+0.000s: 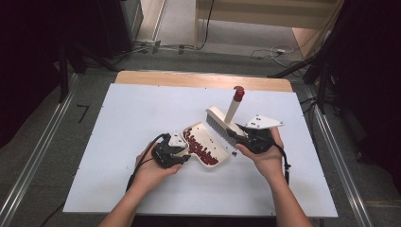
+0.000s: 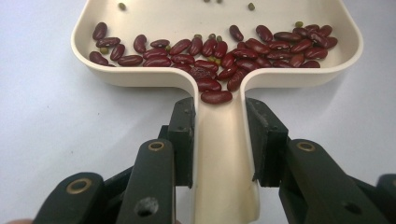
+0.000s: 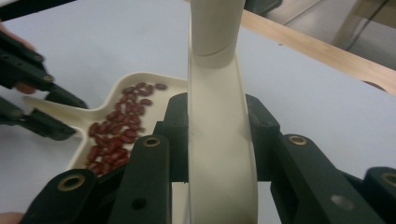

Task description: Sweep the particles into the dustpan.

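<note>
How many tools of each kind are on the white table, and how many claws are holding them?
Dustpans: 1, the cream dustpan, with red beans inside, too many to count exactly
Brushes: 1, the cream brush with a red-tipped handle
Claws: 2, the left claw and the right claw
Total: 4

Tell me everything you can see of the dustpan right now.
The dustpan is a small cream scoop that looks like plastic, with a wide shallow tray, a raised rounded rim and a narrow channel-shaped handle. The left claw is shut on that handle, its pads pressing both sides. Dark red beans lie heaped along the tray's back wall, one sitting in the handle's mouth, with a few small green beans among them. In the high view it sits over the white table, beside the brush.
</note>
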